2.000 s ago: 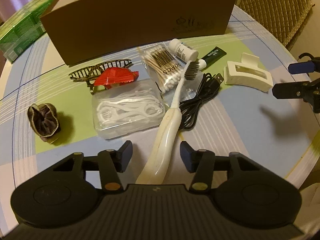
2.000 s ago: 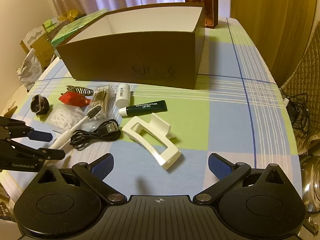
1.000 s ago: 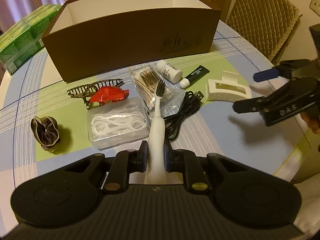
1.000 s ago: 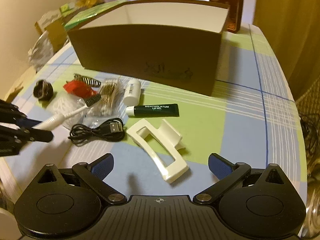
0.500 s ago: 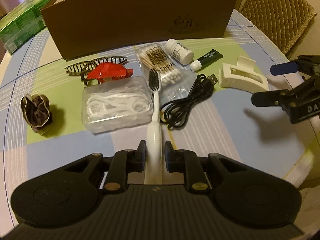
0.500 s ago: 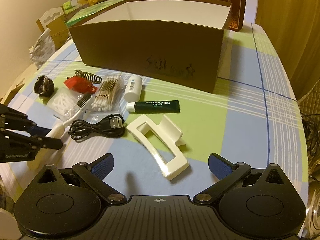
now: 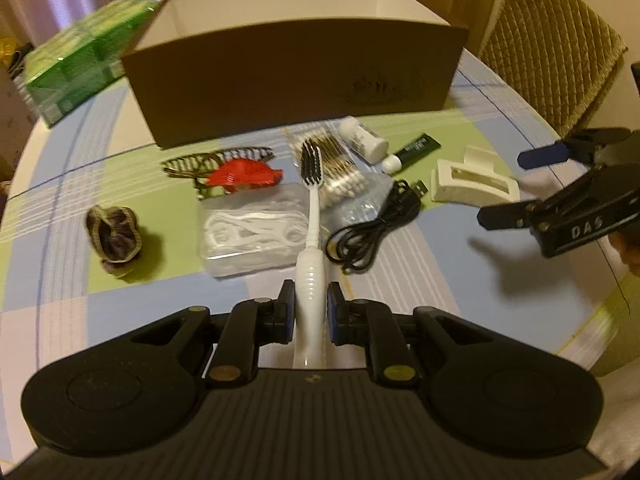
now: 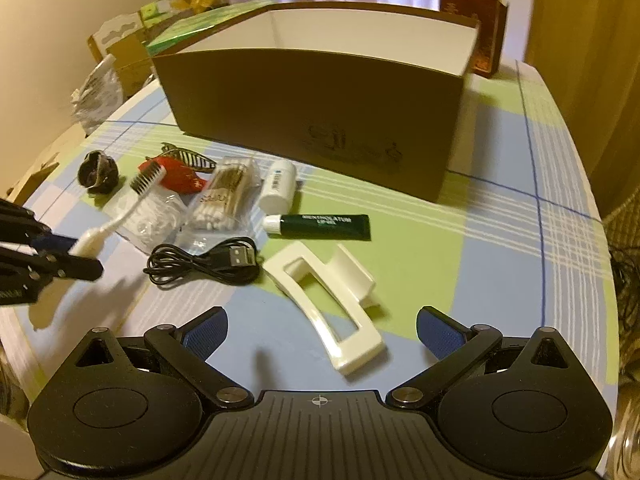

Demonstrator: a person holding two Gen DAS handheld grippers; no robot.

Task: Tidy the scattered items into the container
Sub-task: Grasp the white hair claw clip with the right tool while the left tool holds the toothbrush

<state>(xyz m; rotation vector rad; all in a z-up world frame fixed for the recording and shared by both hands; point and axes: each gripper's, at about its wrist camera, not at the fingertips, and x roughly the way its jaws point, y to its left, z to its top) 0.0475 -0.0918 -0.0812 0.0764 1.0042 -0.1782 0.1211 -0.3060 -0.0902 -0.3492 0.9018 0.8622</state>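
Your left gripper (image 7: 311, 308) clamps the toothbrush (image 7: 311, 216) by its handle, seemingly above the clutter; right gripper (image 8: 322, 334) gapes. Brown box (image 7: 296, 76) ahead: bristles could catch its wall.

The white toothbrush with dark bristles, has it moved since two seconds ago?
Yes. The white toothbrush, clamped in the left claw, is lifted; its head now overlaps the cotton swab pack, pointing toward the brown cardboard box.

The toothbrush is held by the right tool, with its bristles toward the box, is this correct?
Not quite: the left tool holds the toothbrush, as the left wrist view shows. The right tool is open and holds nothing. The bristles do point toward the box.
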